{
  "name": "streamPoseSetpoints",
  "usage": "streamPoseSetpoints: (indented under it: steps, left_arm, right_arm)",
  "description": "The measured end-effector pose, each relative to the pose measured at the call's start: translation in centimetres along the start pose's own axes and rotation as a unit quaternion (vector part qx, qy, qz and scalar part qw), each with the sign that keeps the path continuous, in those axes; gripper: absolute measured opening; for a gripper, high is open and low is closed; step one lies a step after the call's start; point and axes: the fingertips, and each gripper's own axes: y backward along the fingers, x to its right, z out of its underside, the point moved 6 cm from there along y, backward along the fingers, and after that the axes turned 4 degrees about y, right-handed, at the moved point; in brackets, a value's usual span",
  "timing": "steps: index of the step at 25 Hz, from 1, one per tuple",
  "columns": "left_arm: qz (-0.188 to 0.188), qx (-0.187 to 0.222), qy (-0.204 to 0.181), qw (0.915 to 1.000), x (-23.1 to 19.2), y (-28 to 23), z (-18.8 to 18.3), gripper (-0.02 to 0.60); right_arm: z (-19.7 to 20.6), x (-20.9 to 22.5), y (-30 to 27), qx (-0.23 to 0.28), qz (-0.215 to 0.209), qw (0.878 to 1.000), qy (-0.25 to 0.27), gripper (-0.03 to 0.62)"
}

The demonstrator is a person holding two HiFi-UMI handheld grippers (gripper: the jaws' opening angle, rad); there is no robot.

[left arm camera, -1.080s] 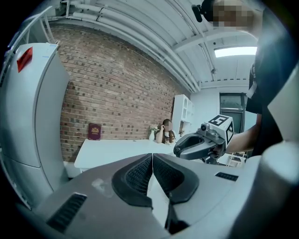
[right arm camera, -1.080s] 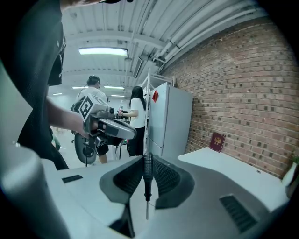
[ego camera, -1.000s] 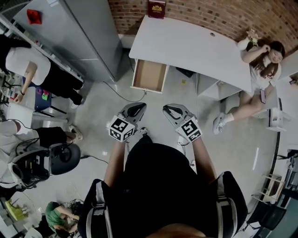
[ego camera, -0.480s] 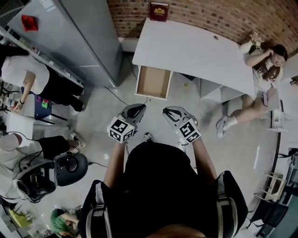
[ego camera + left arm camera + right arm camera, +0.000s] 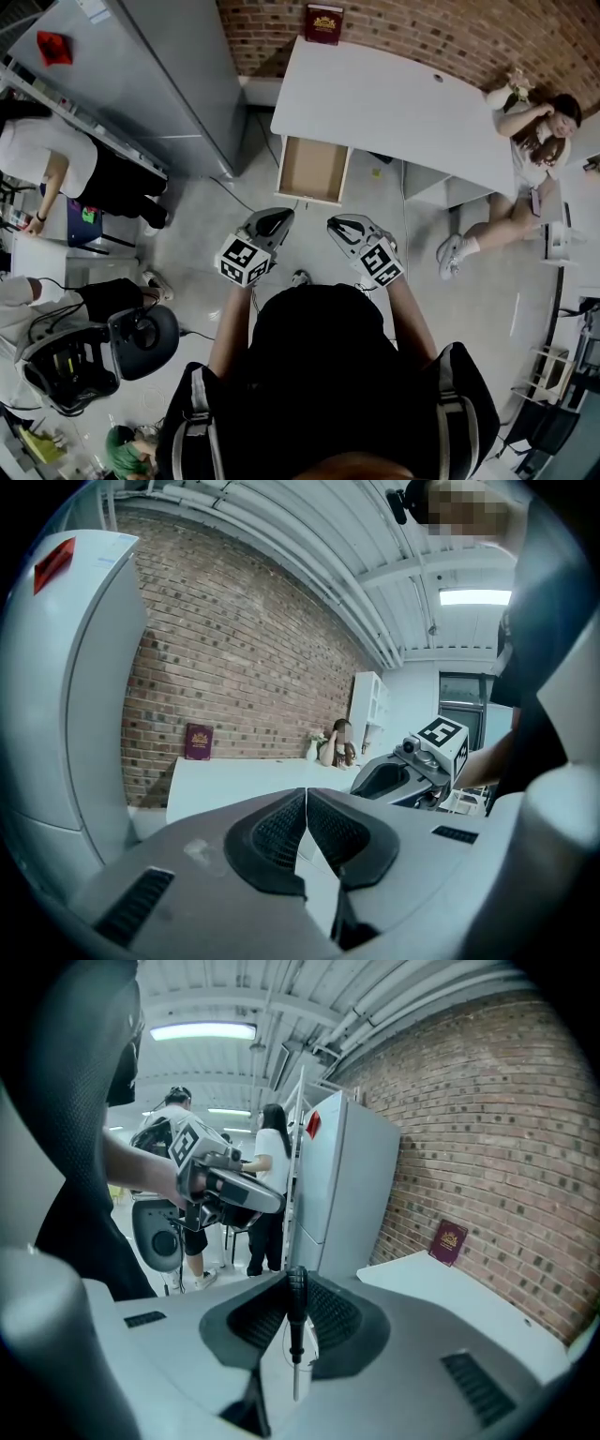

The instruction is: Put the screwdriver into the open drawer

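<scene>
The open drawer [image 5: 314,170] hangs out of the white desk [image 5: 394,98], and its brown inside shows nothing in it. My right gripper [image 5: 341,224] is shut on a black-handled screwdriver [image 5: 296,1309], whose thin shaft points back down between the jaws. My left gripper [image 5: 277,218] is shut with nothing in it; its pads [image 5: 281,829] meet at the tips. Both grippers hover side by side over the floor, short of the drawer. The head view does not show the screwdriver.
A tall grey cabinet [image 5: 159,84] stands left of the desk. A maroon book [image 5: 323,22] leans against the brick wall on the desk. A person [image 5: 530,141] sits at the desk's right end. An office chair [image 5: 141,330] and other people are at the left.
The desk and drawer have drawn slightly nearer in the head view as I step forward. Both grippers keep their place in front of me, the screwdriver still held.
</scene>
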Motion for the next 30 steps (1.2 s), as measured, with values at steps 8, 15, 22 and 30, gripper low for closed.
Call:
streamPoseSetpoints:
  steps: [8,15,22,30]
  left_arm:
    - [-0.009,0.002,0.007,0.9999,-1.7,0.6,0.3,0.017]
    - [-0.01,-0.001,0.012,0.9999,-2.1,-0.1,0.2,0.017]
    - [-0.021,-0.005,0.018,0.9996,-2.5,-1.3,0.2,0.017]
    - [-0.054,0.0,0.03,0.9981,-5.2,-4.0,-0.6,0.017]
  right_arm:
    - [-0.2,0.5,-1.9,-0.003,-0.007,1.0,0.002,0.12]
    - [0.1,1.5,-2.1,-0.005,-0.01,1.0,-0.001,0.12]
    - [0.9,3.4,-2.7,-0.007,-0.019,1.0,-0.002,0.12]
    - [1.9,7.1,-4.7,-0.006,-0.054,0.999,0.002,0.12]
